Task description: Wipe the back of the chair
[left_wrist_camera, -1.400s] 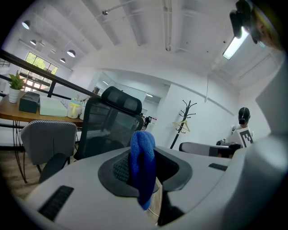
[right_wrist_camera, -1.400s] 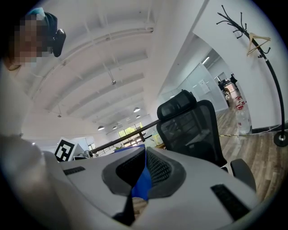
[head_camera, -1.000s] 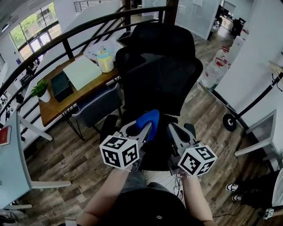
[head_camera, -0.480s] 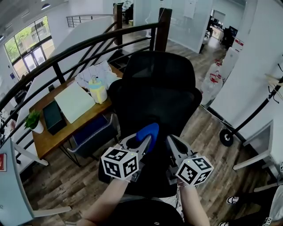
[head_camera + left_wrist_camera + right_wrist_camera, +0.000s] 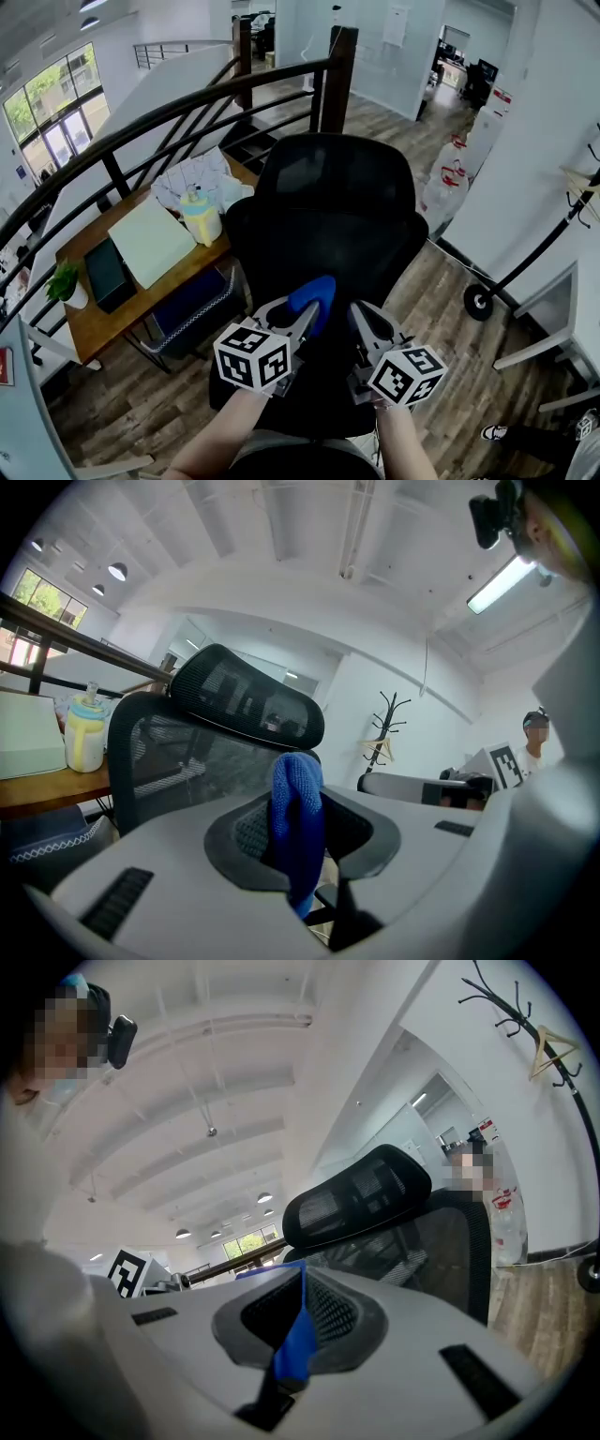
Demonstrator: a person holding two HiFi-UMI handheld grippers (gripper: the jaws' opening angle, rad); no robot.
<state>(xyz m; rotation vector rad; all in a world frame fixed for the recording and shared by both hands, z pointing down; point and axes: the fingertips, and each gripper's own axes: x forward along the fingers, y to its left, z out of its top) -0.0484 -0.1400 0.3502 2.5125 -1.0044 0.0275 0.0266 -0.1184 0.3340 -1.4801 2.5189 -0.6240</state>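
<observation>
Left gripper [image 5: 302, 323] pinching blue cloth [image 5: 316, 292] tight. Right gripper [image 5: 364, 323] jaws closed, thin blue strip showing between them. Chair back [image 5: 328, 225] standing right in front; cannot tell if cloth is touching. Best way: pressing cloth flat on mesh, rubbing top down, gripping hard.

Carries the blue cloth [image 5: 316, 292] in the left gripper [image 5: 302, 319] up from seat level onto the lower chair back [image 5: 333, 216].

Black mesh chair [image 5: 328, 220], blue cloth [image 5: 315, 293], brown plank floor [image 5: 439, 286]
</observation>
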